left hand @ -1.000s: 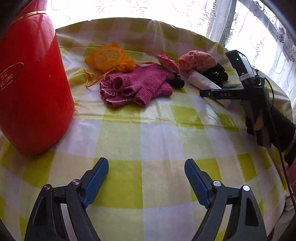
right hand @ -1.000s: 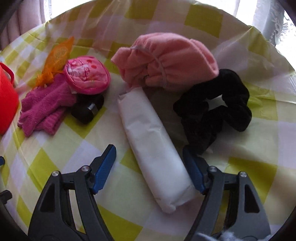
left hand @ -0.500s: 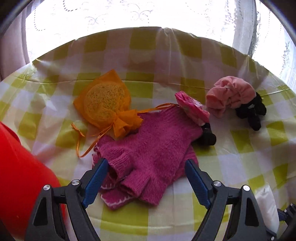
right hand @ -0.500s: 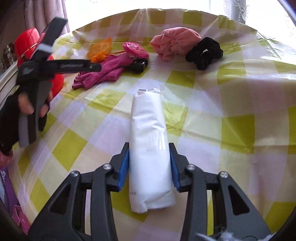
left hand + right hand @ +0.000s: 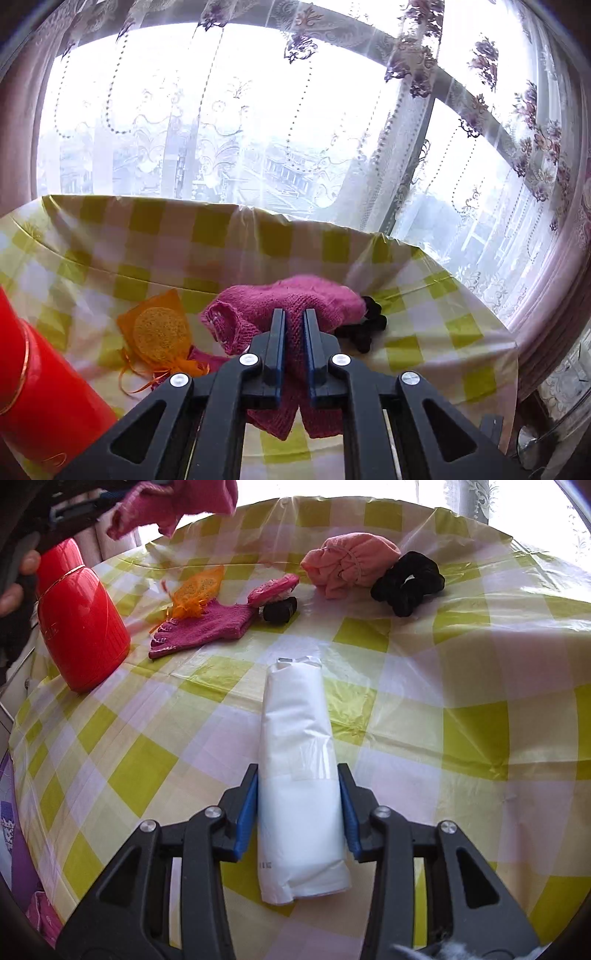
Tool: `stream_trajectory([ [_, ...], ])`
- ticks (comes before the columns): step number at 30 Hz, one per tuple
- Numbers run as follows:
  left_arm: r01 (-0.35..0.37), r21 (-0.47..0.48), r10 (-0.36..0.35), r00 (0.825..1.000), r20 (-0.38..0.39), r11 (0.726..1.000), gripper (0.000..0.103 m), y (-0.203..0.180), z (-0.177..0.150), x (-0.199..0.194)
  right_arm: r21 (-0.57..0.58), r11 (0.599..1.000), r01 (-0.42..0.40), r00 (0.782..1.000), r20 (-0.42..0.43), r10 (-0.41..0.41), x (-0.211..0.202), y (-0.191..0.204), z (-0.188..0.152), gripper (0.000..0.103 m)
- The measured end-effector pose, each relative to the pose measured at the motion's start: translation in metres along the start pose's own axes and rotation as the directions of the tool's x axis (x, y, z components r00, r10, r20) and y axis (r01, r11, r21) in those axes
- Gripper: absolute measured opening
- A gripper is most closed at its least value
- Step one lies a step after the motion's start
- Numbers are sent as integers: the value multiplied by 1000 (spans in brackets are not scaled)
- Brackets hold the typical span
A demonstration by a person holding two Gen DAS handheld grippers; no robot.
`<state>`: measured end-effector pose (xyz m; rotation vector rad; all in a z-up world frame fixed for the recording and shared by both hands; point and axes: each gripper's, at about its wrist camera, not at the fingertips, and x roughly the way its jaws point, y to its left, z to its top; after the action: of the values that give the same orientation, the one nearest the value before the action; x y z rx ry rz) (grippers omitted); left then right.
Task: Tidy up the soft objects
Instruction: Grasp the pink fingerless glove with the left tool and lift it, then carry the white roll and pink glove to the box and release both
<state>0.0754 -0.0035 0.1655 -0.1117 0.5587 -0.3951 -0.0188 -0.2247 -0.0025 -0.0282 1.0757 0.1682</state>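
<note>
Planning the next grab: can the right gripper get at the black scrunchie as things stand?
Probably not yet. The right gripper is shut on the white plastic roll, so its jaws are occupied. The path itself looks free: bare checked tablecloth lies between it and the black scrunchie, which rests against the pink cloth bundle.

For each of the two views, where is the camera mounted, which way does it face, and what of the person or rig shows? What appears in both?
Left wrist: sits on the left gripper, facing the curtained window across the table's far edge; its closed jaws hold a magenta glove.
Right wrist: sits on the right gripper, looking down at the checked tablecloth; its jaws clamp a white roll; a hand shows upper left.
Shared: the glove, the orange pouch, the red container, the black scrunchie.
</note>
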Motion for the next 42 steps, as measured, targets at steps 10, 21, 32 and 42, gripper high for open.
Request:
stream_trajectory([
  [10,-31,95,65,926,-373,995,12,-12,-152,-21,6,1000,3,1000,1,-3,0,0,0,45],
  [21,-131,203,204,893,-401,970,68,11,-189,-41,-36,998,49,999,-7,-49,3,6,2,45],
  [32,-12,198,105,880,-464,980,97,14,-213,-39,-58,995,76,997,-9,-76,4,9,2,45],
  [42,-27,66,52,904,-423,997,16,3,-199,-41,-22,995,93,996,-10,-94,-2,16,-4,44],
])
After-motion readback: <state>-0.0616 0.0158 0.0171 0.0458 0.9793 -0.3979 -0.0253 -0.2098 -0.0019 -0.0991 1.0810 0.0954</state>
